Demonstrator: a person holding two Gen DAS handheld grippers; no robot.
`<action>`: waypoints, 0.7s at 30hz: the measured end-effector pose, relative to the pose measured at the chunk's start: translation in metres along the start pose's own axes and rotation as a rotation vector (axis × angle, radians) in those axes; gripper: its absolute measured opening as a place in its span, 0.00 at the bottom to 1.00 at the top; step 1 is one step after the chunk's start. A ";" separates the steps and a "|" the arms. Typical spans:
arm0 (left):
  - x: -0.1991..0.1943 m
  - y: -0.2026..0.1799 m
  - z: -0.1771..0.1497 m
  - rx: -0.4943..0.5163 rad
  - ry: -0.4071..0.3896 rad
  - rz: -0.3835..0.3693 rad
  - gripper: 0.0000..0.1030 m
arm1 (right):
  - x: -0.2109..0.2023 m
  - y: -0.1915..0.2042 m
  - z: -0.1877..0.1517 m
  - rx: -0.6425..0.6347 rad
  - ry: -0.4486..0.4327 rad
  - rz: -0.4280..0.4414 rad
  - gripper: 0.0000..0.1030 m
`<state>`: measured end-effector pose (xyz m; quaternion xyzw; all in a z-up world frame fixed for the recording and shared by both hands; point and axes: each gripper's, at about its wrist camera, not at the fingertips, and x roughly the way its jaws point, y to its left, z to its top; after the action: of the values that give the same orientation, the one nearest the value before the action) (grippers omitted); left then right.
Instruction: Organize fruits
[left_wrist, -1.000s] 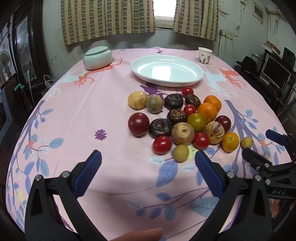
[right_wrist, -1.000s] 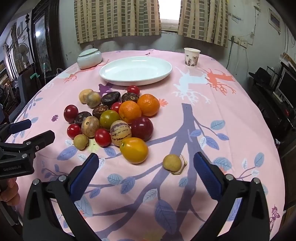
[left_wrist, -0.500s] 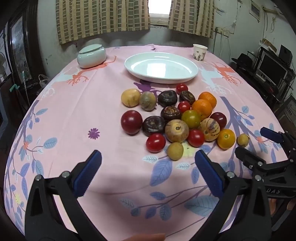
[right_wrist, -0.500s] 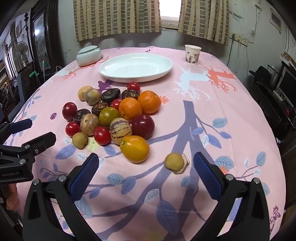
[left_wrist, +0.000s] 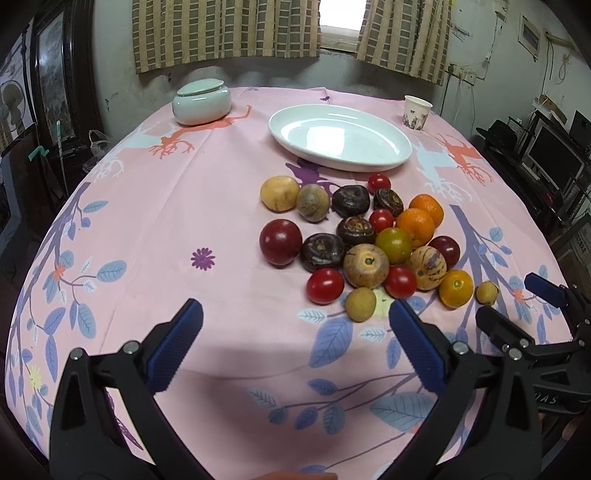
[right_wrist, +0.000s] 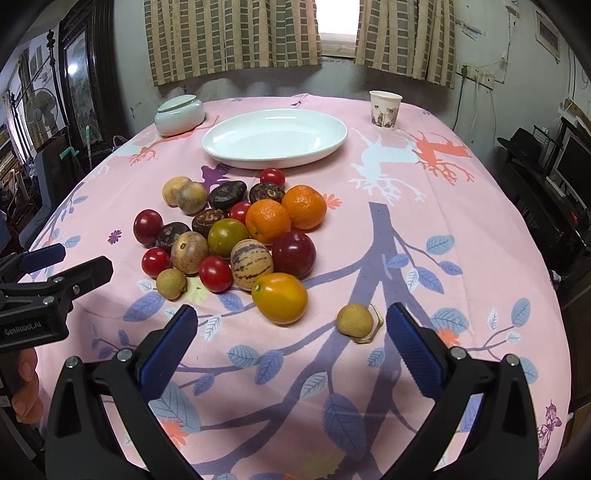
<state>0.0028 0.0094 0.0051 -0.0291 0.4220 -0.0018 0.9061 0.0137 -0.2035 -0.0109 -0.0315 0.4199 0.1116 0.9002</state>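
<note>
A cluster of mixed fruits (left_wrist: 364, 236) lies on the pink tablecloth, in front of an empty white oval plate (left_wrist: 340, 137); the plate also shows in the right wrist view (right_wrist: 275, 137). It holds two oranges (right_wrist: 286, 214), red tomatoes, dark plums, a striped melon fruit (right_wrist: 252, 263) and a yellow tomato (right_wrist: 280, 297). A small tan fruit (right_wrist: 354, 319) lies apart, between my right gripper's fingers. My left gripper (left_wrist: 295, 339) is open and empty, just short of the cluster's near edge. My right gripper (right_wrist: 288, 338) is open and empty.
A pale green lidded jar (left_wrist: 202, 102) stands at the back left. A paper cup (right_wrist: 385, 110) stands at the back right. The round table's edge drops off on all sides; dark furniture and monitors stand at the right.
Both grippers have drifted slightly forward toward the fruits and tilted; the left view shifted so the cluster sits further right. Both stay open and empty. No fruit has moved.
</note>
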 end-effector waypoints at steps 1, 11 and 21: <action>-0.001 0.000 -0.001 0.000 0.001 -0.002 0.98 | 0.000 0.000 0.000 0.000 0.000 0.001 0.99; -0.003 -0.002 -0.004 0.014 0.004 -0.003 0.98 | 0.002 -0.001 0.000 0.002 0.010 -0.002 0.99; -0.003 -0.002 -0.003 0.003 0.011 -0.004 0.98 | 0.002 -0.002 0.000 0.002 0.010 0.001 0.99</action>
<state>-0.0011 0.0072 0.0059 -0.0284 0.4270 -0.0044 0.9038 0.0158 -0.2052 -0.0128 -0.0309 0.4247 0.1112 0.8980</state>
